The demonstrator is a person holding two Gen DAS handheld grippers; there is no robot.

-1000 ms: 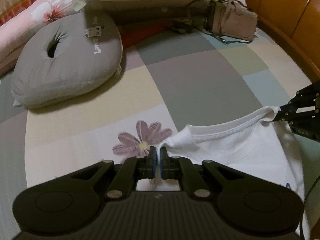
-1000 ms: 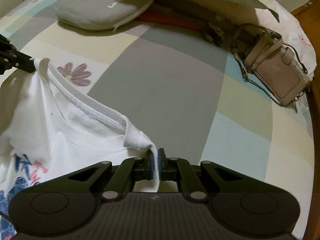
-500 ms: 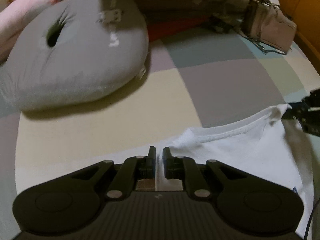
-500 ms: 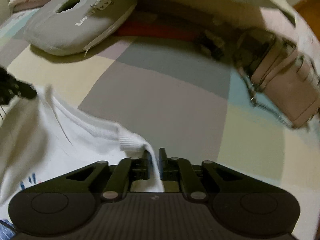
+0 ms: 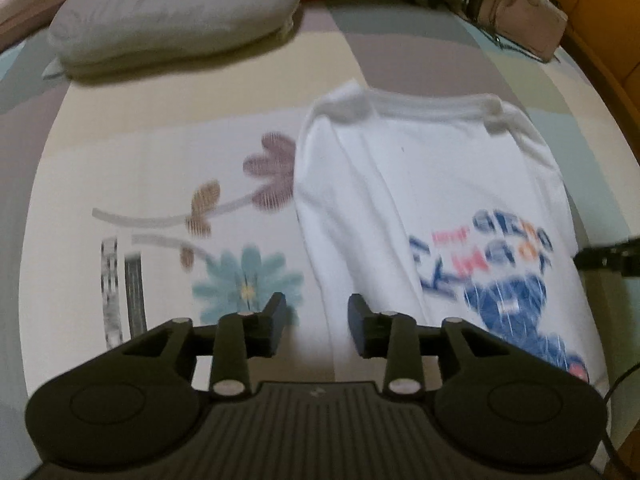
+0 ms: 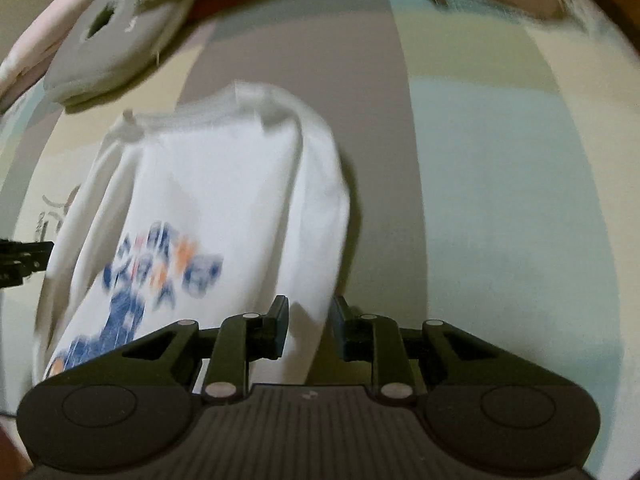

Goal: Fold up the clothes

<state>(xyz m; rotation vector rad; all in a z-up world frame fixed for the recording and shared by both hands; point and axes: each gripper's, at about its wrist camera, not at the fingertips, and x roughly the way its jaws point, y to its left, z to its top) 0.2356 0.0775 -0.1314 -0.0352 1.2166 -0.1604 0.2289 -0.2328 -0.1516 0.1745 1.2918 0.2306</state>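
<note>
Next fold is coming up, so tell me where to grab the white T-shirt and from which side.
Take the white T-shirt at its two far collar-end corners, one per claw, coming in low from the near side over the long edges. It lies flat as a narrow strip, print up, and those bunched ribbed corners stand proud. Both the left claw and right claw are open.

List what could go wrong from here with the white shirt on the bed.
1. The white shirt lies narrow, with long creases and a bunched collar edge; folding it now would likely press those in.
2. Both the left gripper and the right gripper are open over the shirt's side edges; closing now might pinch only one layer.
3. The handbag lies beyond the collar; a forward sweep might snag it.
</note>
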